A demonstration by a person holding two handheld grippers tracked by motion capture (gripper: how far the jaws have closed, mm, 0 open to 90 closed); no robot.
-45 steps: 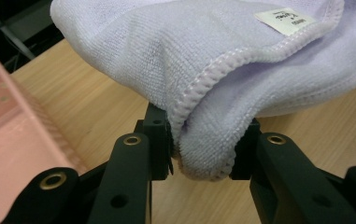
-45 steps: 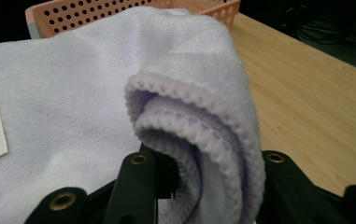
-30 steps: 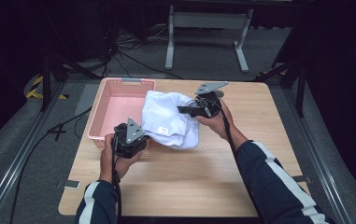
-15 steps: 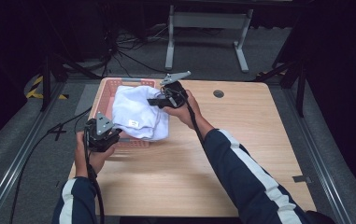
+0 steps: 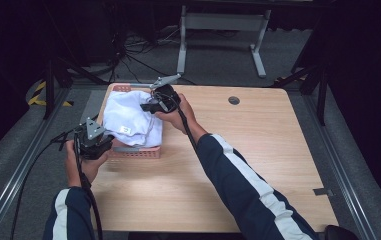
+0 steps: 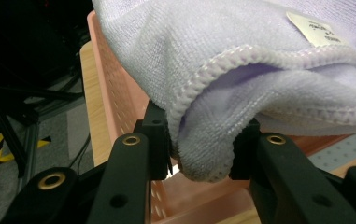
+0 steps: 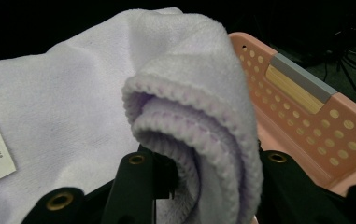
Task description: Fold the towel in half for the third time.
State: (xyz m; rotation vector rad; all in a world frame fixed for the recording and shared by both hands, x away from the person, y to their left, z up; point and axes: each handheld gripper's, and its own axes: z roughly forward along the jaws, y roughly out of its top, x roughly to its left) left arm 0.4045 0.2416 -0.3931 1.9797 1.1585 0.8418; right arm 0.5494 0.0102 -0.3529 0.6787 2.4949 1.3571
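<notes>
A folded white towel (image 5: 128,119) with a small label hangs over a pink perforated basket (image 5: 135,152) at the table's left. My left gripper (image 5: 109,143) is shut on the towel's near corner; in the left gripper view (image 6: 201,149) the stitched hem (image 6: 199,107) is pinched between the pads. My right gripper (image 5: 146,106) holds the far corner. In the right gripper view (image 7: 208,172) a thick fold of towel (image 7: 199,121) sits between the jaws, which have just eased open slightly. The basket wall (image 7: 306,116) lies right behind it.
The wooden table (image 5: 238,165) stretches to the right of the basket, with a round cable hole (image 5: 234,100) near its far edge. Beyond the table, cables and a metal stand (image 5: 218,30) lie on the dark floor. Metal rails run along both sides.
Both hands have carried the towel leftward from the table's middle to over the basket. The towel now covers most of the basket's opening.
</notes>
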